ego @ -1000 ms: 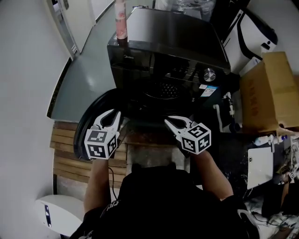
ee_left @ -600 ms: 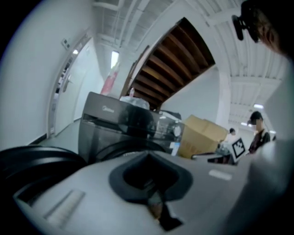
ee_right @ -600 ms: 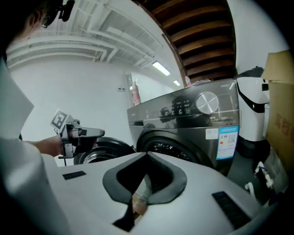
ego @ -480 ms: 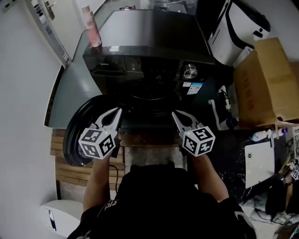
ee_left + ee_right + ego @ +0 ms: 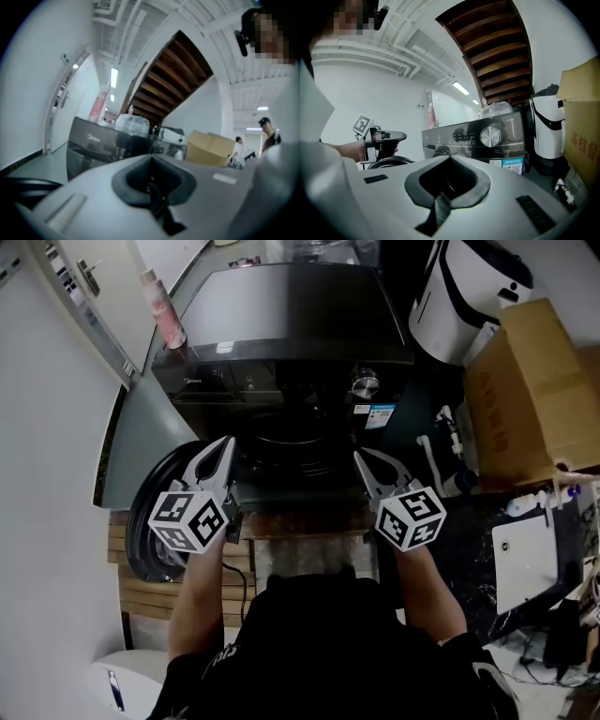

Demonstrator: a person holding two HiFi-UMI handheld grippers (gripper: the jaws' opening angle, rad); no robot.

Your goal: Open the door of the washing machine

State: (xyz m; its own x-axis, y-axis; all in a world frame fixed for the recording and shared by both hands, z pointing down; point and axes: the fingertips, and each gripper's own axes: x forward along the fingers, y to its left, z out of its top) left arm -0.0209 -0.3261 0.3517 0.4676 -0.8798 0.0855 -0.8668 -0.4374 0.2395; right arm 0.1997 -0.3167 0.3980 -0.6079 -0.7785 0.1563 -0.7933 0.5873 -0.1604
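The dark front-loading washing machine (image 5: 281, 324) stands ahead of me, and its round door (image 5: 155, 521) is swung open to the left, leaving the drum opening (image 5: 291, 451) bare. My left gripper (image 5: 223, 448) hovers in front of the opening's left edge, above the open door, shut with nothing in it. My right gripper (image 5: 362, 461) hangs at the opening's right edge, under the control knob (image 5: 365, 385), also shut and empty. In the right gripper view the machine's panel (image 5: 487, 133), the door rim (image 5: 389, 161) and the left gripper (image 5: 384, 138) show beyond the shut jaws.
A pink bottle (image 5: 161, 306) stands on the machine's left top corner. A cardboard box (image 5: 525, 399) and a white appliance (image 5: 469, 287) stand to the right. Wooden slats (image 5: 150, 596) lie under the door. People (image 5: 269, 133) stand far off.
Both grippers have risen and drawn back a little from the drum opening. The left jaws, slightly apart a second ago, have come together. The door stays open.
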